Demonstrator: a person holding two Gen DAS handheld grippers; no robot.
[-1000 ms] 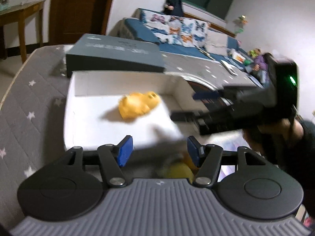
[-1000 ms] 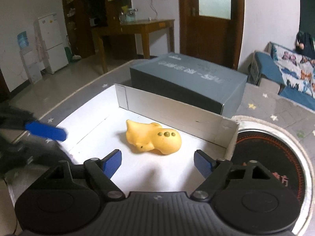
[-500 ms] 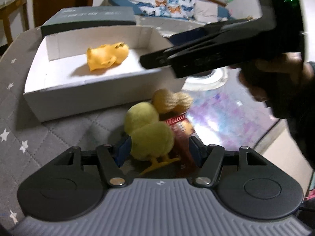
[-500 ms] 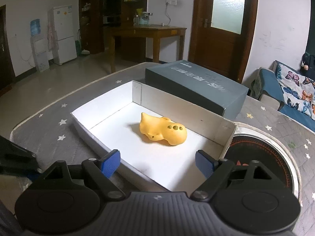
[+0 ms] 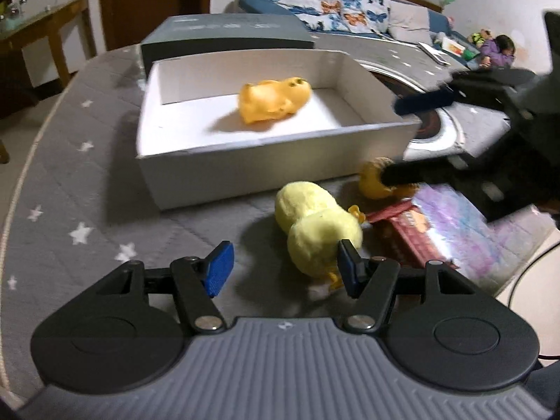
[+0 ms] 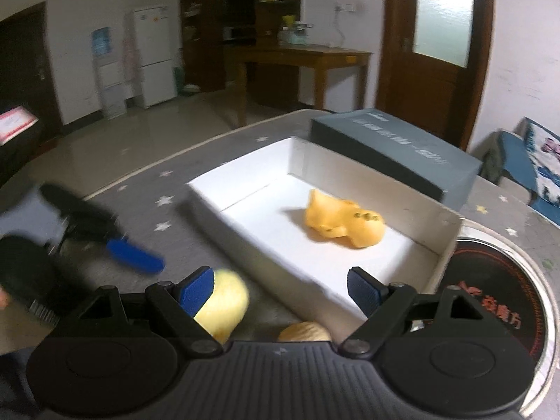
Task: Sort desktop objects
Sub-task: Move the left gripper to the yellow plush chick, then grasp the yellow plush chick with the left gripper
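Since a second ago my left gripper (image 5: 281, 267) has dropped from over the white box to the desk in front of it, and its jaws have just been opening; now they stand part open with nothing pinched — the yellow plush chick (image 5: 316, 232) lies against the right-hand pad only, not between the two. My right gripper (image 6: 280, 288) has drawn back from the box, so that the near wall now sits between its widely spread, empty jaws.

The white cardboard box (image 5: 245, 161) is open-topped and holds one thing: an orange soft toy animal (image 5: 274, 101), lying on its side near the middle of the floor, with three dark dots on its back in the right wrist view (image 6: 344, 224). Behind the box, touching or just beside its far wall, stands a closed dark grey carton (image 5: 227, 31); pale lettering runs along its top, too blurred to read.

Outside the box, on the grey star-patterned desk cover (image 5: 70, 182), the chick lies just in front of the near wall. Beside it are a peanut-shaped toy (image 5: 372, 182), partly hidden by my right gripper's finger, and a red snack packet (image 5: 409, 229) whose print I cannot make out. To the right of the box sits a round black dish with a silver rim (image 6: 546, 315), bearing red Chinese characters; two look like 魔方.
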